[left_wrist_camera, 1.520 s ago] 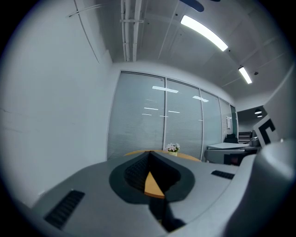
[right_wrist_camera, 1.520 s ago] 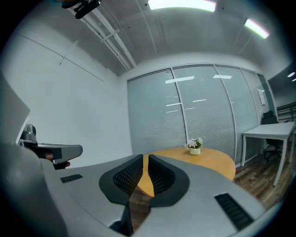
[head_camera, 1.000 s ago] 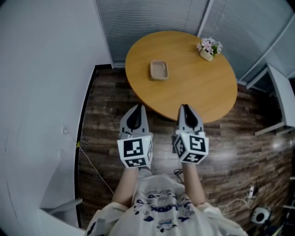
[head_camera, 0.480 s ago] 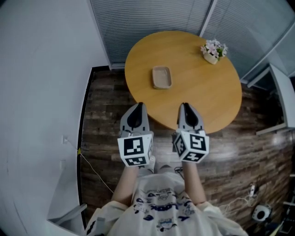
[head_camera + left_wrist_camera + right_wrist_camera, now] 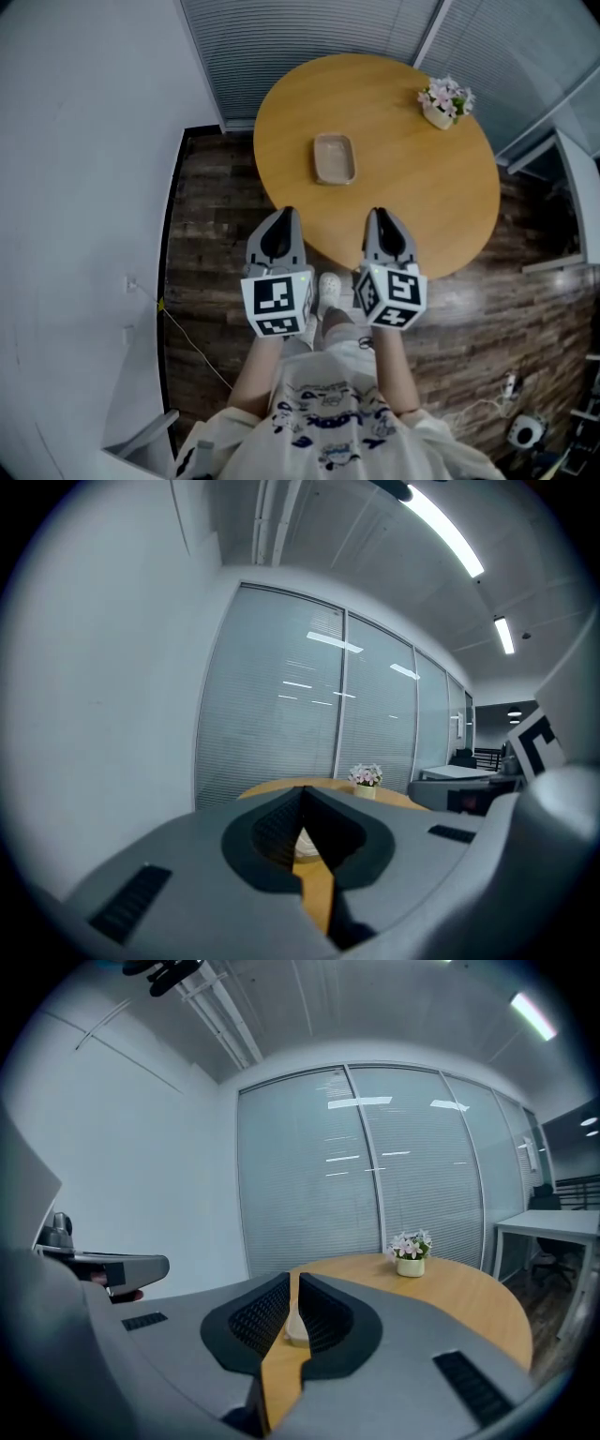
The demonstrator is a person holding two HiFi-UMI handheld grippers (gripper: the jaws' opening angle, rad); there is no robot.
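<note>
beige oblong shallow tray (image 5: 335,158) lying alone on a round wooden surface (image 5: 422,197)

closest in, the left gripper (image 5: 284,212) and right gripper (image 5: 377,212) are level and side by side over the dark plank floor (image 5: 216,234), their tips at the surface's near edge. the left jaws meet at the tips, the right jaws show only a thin slit, and neither pinches anything. farther out, the tray lies flat left of the surface's middle, well apart from both grippers. a small pot of pink and white flowers (image 5: 442,103) stands near the far right edge, with grey slatted blinds (image 5: 309,28) behind.
</note>
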